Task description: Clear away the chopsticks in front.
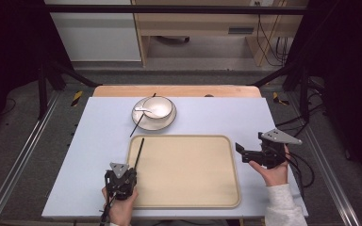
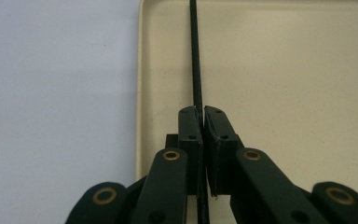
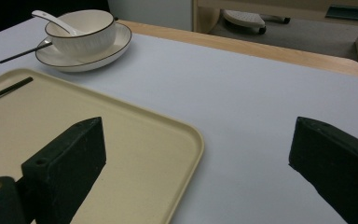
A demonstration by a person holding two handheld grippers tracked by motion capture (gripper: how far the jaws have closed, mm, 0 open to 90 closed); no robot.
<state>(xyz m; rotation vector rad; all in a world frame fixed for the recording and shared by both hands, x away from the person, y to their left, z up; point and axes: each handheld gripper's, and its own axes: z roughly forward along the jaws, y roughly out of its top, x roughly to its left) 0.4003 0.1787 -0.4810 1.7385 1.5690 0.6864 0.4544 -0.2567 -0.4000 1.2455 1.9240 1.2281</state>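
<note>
A black chopstick [image 1: 138, 151] is being held by the left gripper [image 1: 121, 181], whose jaws are closed tightly on its near end, as the left gripper view is showing clearly: the chopstick [image 2: 196, 56] is running straight forward from between the two pads, over the inner left part of the beige tray [image 1: 188, 200]. In the high view its far tip is reaching close to the far left corner of the tray. Whether the stick is already resting on the tray floor or is being kept a little above it cannot be told from these pictures.

The right gripper [image 1: 252, 154] is being kept with its jaws wide apart and with nothing between them, just beside the right edge of the tray, over the pale table [image 1: 226, 115].

The second chopstick [image 1: 138, 121] is lying against the white plate [image 1: 139, 121] at the far side of the table, partly on the rim and partly on the table top. A white bowl [image 1: 158, 107] with a white spoon [image 1: 143, 110] is standing on that plate.

As a judgement, the work (moving the tableware onto the tray, it seems) is being done only in its first part: one chopstick is being placed and not yet released, while the other chopstick, the plate, the bowl and the spoon are remaining outside the tray.
</note>
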